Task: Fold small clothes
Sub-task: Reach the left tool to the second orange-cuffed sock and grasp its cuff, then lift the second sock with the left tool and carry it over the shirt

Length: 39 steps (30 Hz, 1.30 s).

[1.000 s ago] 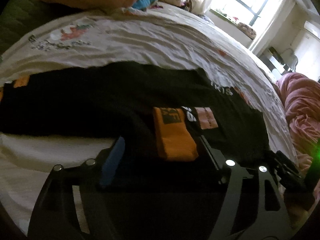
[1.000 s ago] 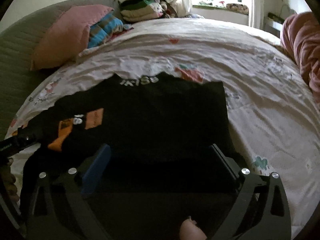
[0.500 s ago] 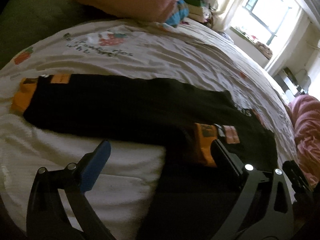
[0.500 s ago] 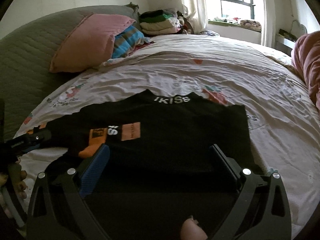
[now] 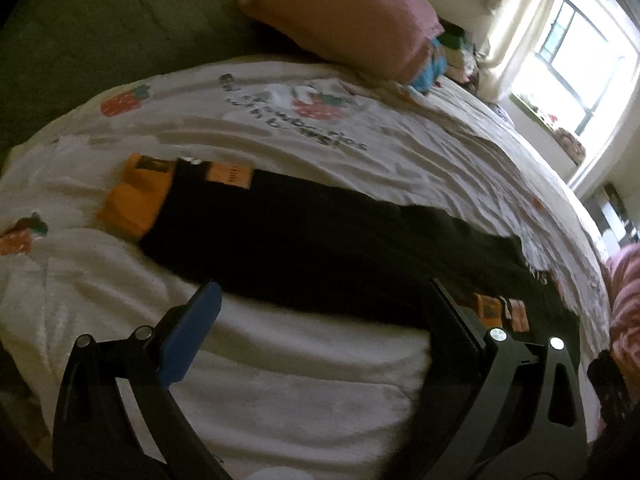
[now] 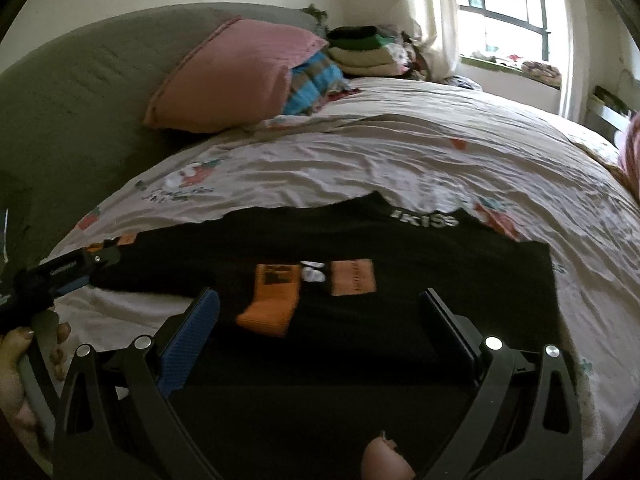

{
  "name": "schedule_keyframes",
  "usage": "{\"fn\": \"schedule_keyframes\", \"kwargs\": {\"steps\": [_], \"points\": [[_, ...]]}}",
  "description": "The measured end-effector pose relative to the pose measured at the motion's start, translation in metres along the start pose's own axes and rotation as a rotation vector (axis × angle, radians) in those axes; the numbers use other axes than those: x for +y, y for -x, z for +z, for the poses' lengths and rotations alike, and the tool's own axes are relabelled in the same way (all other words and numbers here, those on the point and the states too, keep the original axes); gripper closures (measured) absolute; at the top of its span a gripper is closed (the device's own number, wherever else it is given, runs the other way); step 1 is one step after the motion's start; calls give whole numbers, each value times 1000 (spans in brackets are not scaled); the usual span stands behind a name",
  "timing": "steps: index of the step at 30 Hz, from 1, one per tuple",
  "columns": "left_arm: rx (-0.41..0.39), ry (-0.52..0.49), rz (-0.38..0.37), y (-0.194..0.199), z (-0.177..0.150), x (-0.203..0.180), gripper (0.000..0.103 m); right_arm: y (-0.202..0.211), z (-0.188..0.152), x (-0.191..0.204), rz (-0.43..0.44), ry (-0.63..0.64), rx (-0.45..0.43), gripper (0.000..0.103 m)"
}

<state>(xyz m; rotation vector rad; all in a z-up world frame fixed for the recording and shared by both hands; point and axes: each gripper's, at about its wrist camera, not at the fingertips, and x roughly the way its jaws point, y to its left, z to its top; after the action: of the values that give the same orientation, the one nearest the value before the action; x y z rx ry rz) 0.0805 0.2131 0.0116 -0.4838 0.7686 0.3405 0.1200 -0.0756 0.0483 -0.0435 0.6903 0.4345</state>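
Both grippers parted, holding nothing, over a black long-sleeved top.
Left gripper point(image 5: 320, 312): fingers wide apart above white bedsheet point(image 5: 304, 364). Right gripper point(image 6: 318, 316): likewise spread, above the black cotton top point(image 6: 400, 276) with orange cuffs (one sleeve folded across the chest, the other stretched out), flat on the strawberry-print sheet; pink pillow point(image 6: 228, 80) beyond.

Black long-sleeved top point(image 6: 400, 280), orange cuffs, flat on bed, one sleeve folded across

Matt black cloth with orange cuffs is seen in the shirt point(image 6: 400, 312). The bed sheet point(image 5: 400, 152) is wrinkled printed cotton-like cloth. Matt black plastic and shiny metal screws are shown on the right tool point(image 6: 320, 320).
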Motion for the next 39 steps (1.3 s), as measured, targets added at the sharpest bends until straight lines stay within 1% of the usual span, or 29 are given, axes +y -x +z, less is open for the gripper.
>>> {"fn": "schedule_keyframes", "kwargs": {"steps": [11, 15, 18, 25, 27, 29, 31, 32, 33, 34, 35, 36, 37, 38, 39], "points": [[-24, 81, 37, -2, 12, 44, 10, -11, 7, 56, 69, 88, 5, 5], [-19, 118, 44, -6, 15, 58, 10, -18, 8, 73, 88, 116, 12, 5], [-15, 131, 66, -12, 17, 67, 10, -23, 10, 85, 102, 134, 15, 5], [31, 203, 73, -35, 28, 91, 10, -36, 10, 105, 126, 170, 30, 5], [53, 254, 60, -46, 31, 102, 10, -40, 11, 110, 131, 174, 33, 5], [56, 293, 55, -54, 34, 109, 10, -44, 11, 113, 135, 175, 36, 5], [42, 294, 65, -57, 38, 110, 11, -48, 10, 115, 137, 174, 40, 5], [29, 285, 76, -59, 41, 110, 18, -50, 10, 117, 138, 173, 44, 5], [22, 279, 90, -60, 42, 110, 33, -52, 9, 118, 139, 172, 49, 5], [12, 273, 110, -60, 44, 111, 43, -54, 7, 118, 139, 172, 52, 5], [3, 270, 132, -60, 46, 113, 57, -55, 6, 119, 139, 173, 54, 5], [-3, 271, 138, -60, 47, 114, 69, -56, 5, 118, 136, 173, 56, 5], [-13, 278, 134, -56, 47, 117, 79, -56, 4, 118, 135, 172, 58, 5], [-23, 281, 109, -53, 47, 118, 98, -57, 3, 116, 133, 168, 60, 5], [-34, 277, 85, -50, 48, 118, 98, -57, 2, 115, 133, 162, 60, 5]]}}
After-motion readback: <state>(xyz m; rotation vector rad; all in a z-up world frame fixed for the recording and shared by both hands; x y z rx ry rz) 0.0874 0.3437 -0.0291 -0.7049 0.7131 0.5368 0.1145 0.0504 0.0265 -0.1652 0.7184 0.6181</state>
